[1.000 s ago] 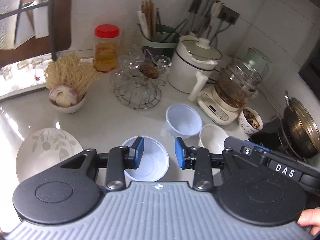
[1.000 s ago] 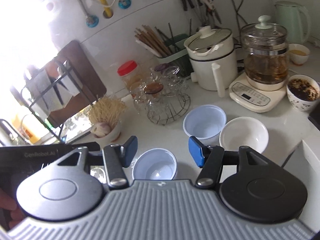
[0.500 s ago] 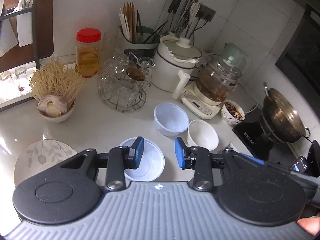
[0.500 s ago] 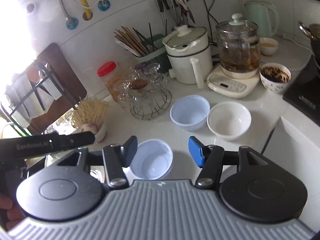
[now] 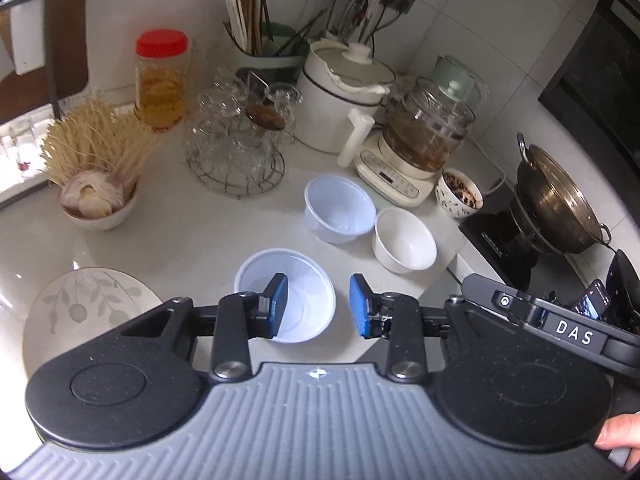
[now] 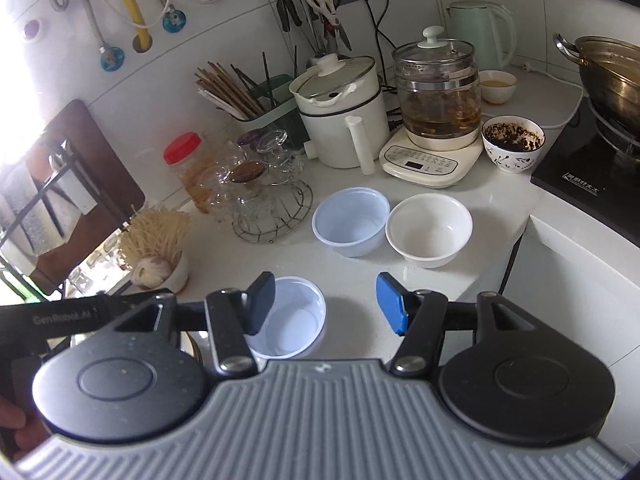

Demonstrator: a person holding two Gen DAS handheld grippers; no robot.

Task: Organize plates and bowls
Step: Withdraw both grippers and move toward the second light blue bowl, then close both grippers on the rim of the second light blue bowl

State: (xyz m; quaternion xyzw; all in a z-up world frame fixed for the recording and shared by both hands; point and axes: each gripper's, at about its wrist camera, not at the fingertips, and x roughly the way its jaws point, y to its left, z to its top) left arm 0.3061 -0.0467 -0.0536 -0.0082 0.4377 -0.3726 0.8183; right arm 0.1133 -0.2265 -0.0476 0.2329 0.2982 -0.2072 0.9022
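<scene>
Three empty bowls stand on the white counter. The nearest clear plastic bowl (image 5: 304, 280) (image 6: 296, 316) lies just below both grippers. Behind it stand a second plastic bowl (image 5: 339, 210) (image 6: 350, 220) and, touching its right side, a white ceramic bowl (image 5: 404, 240) (image 6: 428, 228). A leaf-patterned plate (image 5: 80, 304) lies at the left. My left gripper (image 5: 318, 306) hovers open, its left pad over the near bowl's inside. My right gripper (image 6: 326, 304) is open wider, with the near bowl under its left finger. Neither holds anything.
At the back stand a garlic bowl (image 5: 96, 208), a red-lidded jar (image 5: 160, 80), a wire rack of glasses (image 5: 236, 152), a white pot (image 5: 344, 96) and a glass kettle (image 5: 428, 132). A patterned bowl (image 6: 512, 142), a hob (image 6: 588, 184) and a wok (image 5: 556, 200) are at the right.
Both views have swung, so the bowls sit further left and more of the hob and wok shows. The near bowl stays under the fingers. Neither gripper's opening has changed.
</scene>
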